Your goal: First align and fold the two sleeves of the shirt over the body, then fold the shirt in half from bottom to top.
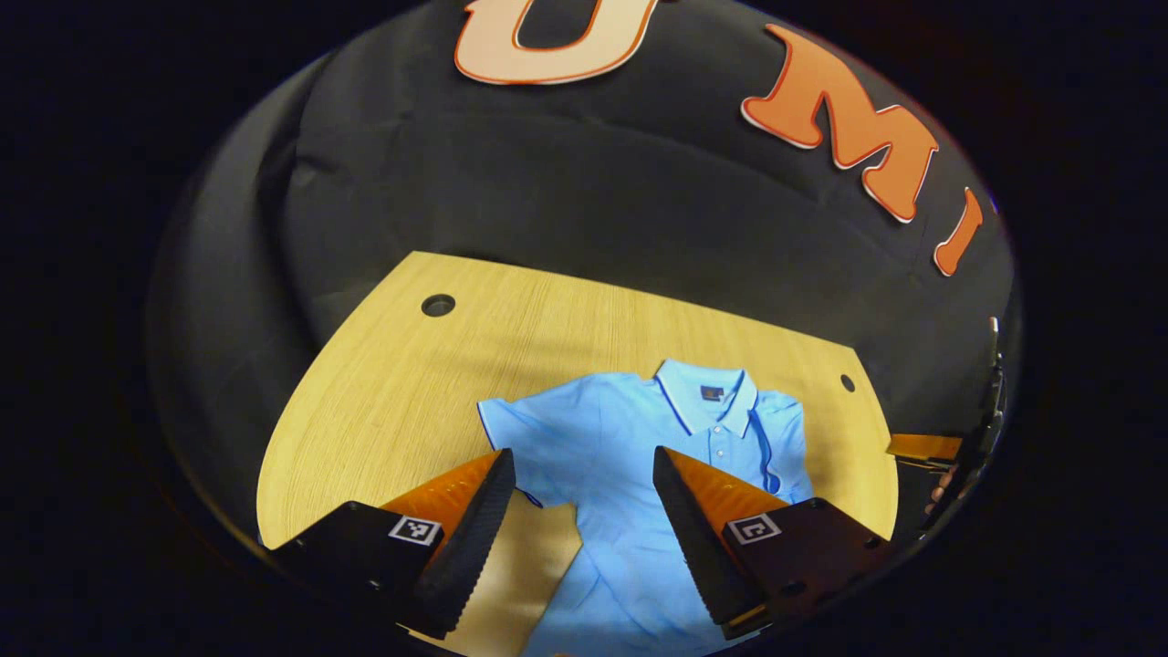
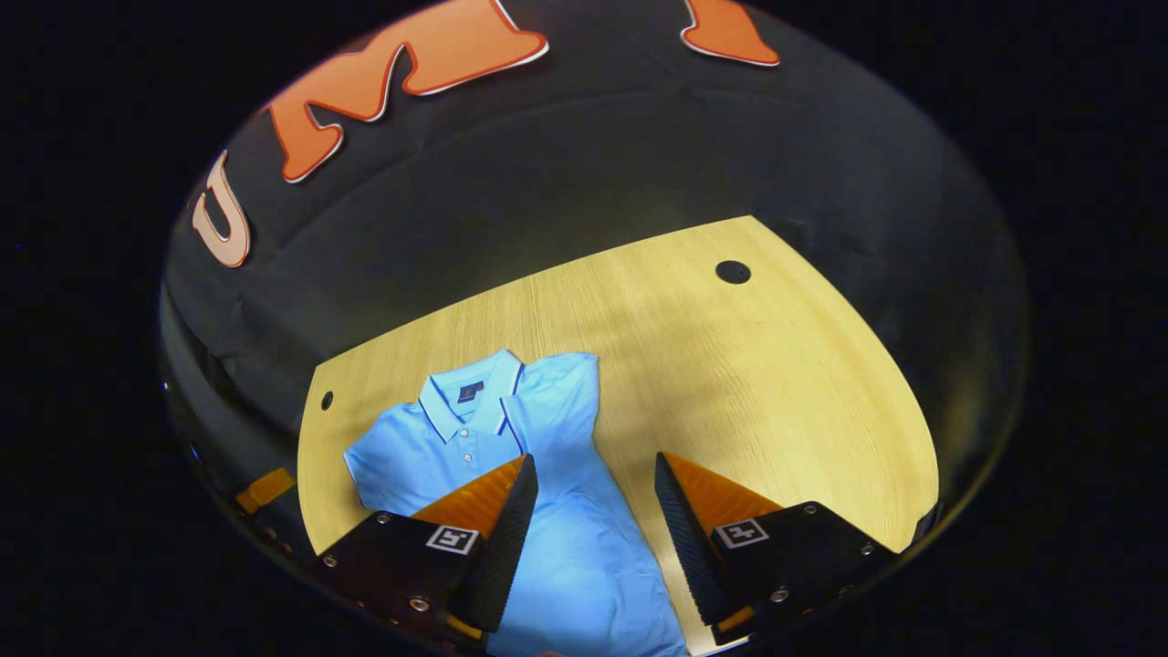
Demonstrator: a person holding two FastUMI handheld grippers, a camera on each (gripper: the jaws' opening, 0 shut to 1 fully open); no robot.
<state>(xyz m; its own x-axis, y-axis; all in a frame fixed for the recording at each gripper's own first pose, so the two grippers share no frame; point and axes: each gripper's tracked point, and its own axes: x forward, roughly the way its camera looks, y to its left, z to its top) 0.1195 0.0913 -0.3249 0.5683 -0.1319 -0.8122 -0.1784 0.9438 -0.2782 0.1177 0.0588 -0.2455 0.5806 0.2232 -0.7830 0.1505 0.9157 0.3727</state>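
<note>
1. Fingers of your left gripper (image 1: 584, 511) stand spread wide with nothing between them, poised above the shirt (image 1: 630, 474) and not touching it; your right gripper (image 2: 593, 520) hangs the same way, parted and empty, over the cloth.

2. Shirt lies flat, collar (image 1: 704, 401) away from you, on the table (image 1: 401, 383), at about 12 o'clock from both grippers. In the right gripper view the right sleeve (image 2: 561, 411) already appears turned in over the body, its edge running straight down toward 6 o'clock.

3. Left sleeve (image 1: 516, 429) lies spread out flat toward 10 o'clock of the left gripper, so the step in hand is judged to be folding that one.

4. Bring your left gripper down at the sleeve's outer hem, toward 10 o'clock, and pinch one layer only; catching the body cloth underneath would drag the whole shirt.

5. Lift low, carry the hem across toward 2 o'clock, and lay it so its fold line matches the right side's, parallel to the placket.

6. Keep your right gripper on or near the body as an anchor if the cloth starts to slide on the smooth wood.

7. Release only once the sleeve lies flat; the bottom-to-top fold is not yet begun.
</note>
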